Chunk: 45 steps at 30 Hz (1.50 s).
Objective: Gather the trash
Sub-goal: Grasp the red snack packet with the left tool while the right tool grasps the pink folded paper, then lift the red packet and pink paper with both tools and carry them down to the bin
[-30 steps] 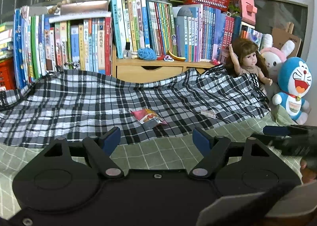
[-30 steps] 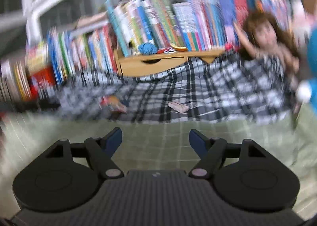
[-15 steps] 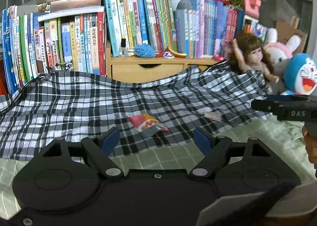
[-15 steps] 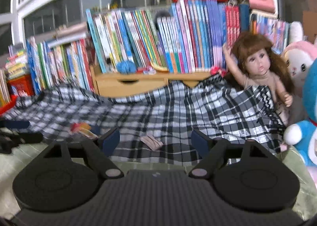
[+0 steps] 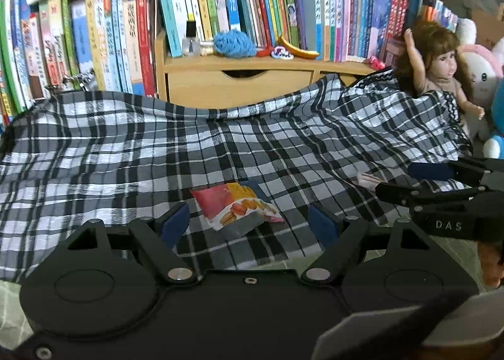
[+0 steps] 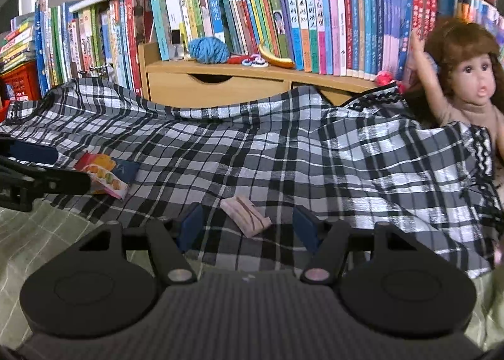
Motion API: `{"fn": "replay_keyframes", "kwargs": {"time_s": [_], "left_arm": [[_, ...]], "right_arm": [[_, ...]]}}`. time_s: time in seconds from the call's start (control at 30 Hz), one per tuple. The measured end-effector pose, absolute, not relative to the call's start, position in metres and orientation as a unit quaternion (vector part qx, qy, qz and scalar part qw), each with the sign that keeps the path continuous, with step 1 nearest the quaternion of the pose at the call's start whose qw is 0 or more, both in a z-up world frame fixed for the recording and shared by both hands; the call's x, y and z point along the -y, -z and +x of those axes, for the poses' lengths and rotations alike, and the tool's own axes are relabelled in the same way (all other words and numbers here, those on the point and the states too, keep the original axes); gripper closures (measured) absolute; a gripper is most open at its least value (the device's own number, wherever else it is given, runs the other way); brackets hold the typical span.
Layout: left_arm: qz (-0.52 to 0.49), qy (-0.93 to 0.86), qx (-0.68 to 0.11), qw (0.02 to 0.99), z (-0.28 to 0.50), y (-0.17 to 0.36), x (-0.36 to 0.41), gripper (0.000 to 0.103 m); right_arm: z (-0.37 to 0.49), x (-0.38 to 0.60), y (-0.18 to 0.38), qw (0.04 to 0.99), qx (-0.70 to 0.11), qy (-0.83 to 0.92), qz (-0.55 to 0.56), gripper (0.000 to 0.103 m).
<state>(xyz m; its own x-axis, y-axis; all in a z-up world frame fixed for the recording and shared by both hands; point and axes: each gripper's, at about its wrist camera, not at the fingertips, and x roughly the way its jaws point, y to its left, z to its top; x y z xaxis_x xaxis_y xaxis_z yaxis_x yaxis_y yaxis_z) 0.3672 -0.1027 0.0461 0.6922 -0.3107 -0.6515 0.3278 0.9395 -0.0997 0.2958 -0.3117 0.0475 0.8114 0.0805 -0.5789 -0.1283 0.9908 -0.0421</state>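
Far left in the right wrist view, a red crate [image 6: 19, 82] sits beside a long row of upright books [image 6: 94, 41]. A black-and-white plaid cloth [image 5: 104, 152] is spread over a pale green checked bed sheet [image 6: 41, 234], its back edge riding up against a wooden drawer unit [image 5: 239, 82]. On top of that unit lie a ball of blue yarn [image 5: 234, 43] and a toy banana [image 5: 297, 49], in front of more books.

The left gripper [image 5: 249, 219] hangs just over the near part of the cloth with its jaws spread wide and nothing between them; a pink and orange snack wrapper [image 5: 236, 205] lies flat on the plaid in the gap between the blue pads, not touching either. To its right, the right gripper [image 6: 249, 227] is likewise released, jaws apart, framing a small pinkish striped wrapper [image 6: 245, 216] that rests on the cloth between its pads. The two wrappers lie near each other on the same cloth.

At the far right a brown-haired doll [image 6: 466, 82] sits with one arm raised, the cloth's trimmed edge draped across it, with plush toys [image 5: 485, 76] just behind it
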Motion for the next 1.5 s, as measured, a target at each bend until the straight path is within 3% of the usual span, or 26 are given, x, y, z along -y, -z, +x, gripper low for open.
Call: {"fn": "replay_keyframes", "kwargs": {"time_s": [0.3,0.5,0.63,0.77,1.03,1.5], "left_arm": [[0.022,0.158,-0.371,0.915,0.393,-0.017,0.105,0.022],[-0.033,0.163,-0.352,0.921,0.392,0.003,0.094,0.027],[0.003,0.177,-0.339,0.924,0.385,0.003,0.102,0.042],[0.004,0.186,-0.336,0.923,0.383,0.002,0.104,0.058],[-0.010,0.189,-0.335,0.923,0.383,0.000,0.100,0.080],[-0.030,0.215,-0.319,0.923,0.354,-0.041,0.097,0.083]], "right_arm": [[0.319,0.310,-0.024,0.946,-0.315,-0.056,-0.061,0.031],[0.312,0.310,-0.021,0.949,-0.303,-0.072,-0.050,0.055],[0.312,0.312,-0.022,0.951,-0.301,-0.062,-0.038,0.071],[0.311,0.313,-0.023,0.951,-0.304,-0.059,-0.019,0.072],[0.308,0.308,-0.024,0.951,-0.301,-0.060,-0.036,0.072],[0.273,0.296,-0.060,0.959,-0.260,-0.106,-0.036,0.072]]}}
